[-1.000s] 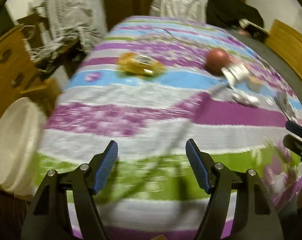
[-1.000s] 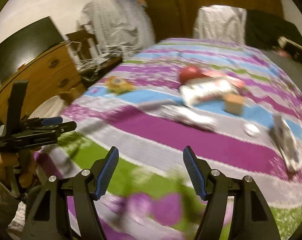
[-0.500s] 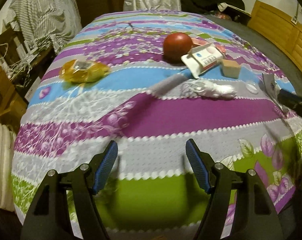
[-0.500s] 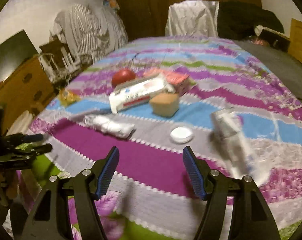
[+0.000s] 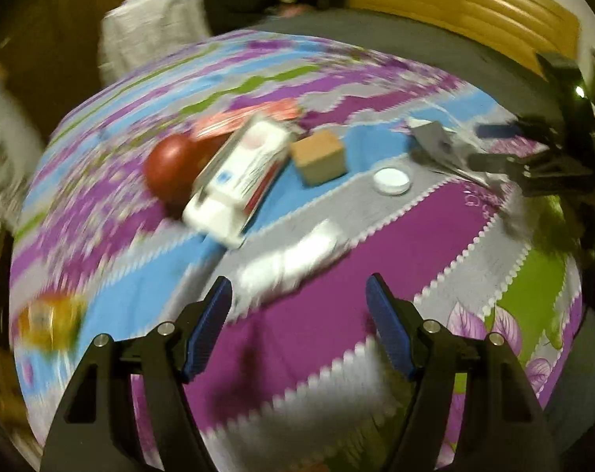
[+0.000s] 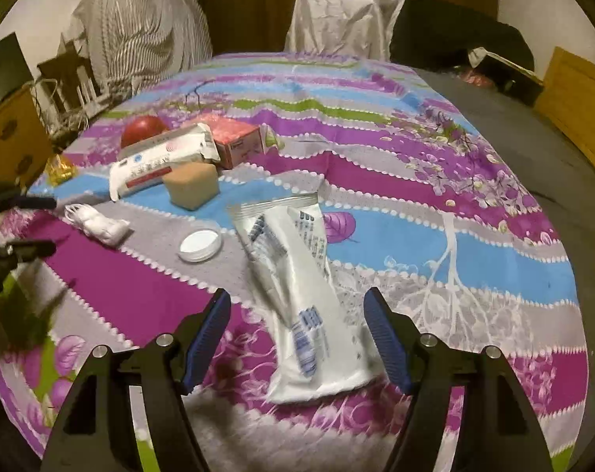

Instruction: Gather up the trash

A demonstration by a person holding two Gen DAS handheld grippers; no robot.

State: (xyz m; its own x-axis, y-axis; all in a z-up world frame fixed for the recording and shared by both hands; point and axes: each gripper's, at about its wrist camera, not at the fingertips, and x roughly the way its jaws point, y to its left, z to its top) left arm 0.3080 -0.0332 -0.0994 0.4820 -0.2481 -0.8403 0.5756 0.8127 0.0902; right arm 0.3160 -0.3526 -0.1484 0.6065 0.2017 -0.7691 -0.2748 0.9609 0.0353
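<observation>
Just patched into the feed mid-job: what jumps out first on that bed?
The loud purple, blue and green striped bedspread fills both views. Nearest the right gripper, whose jaws are opening, a long white plastic wrapper lies flat between them, not gripped. Further back on the left sits a cluster: a red ball, a white packet, a pink box and a tan block.

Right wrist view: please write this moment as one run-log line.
phase: approach | right tongs: opening, over white wrapper, not gripping | left tongs: open, empty | collected: nothing seen

The left gripper [image 5: 297, 306] hangs angled downward with jaws apart, while the right gripper [image 6: 296, 314] points downward, jaws opening
</observation>
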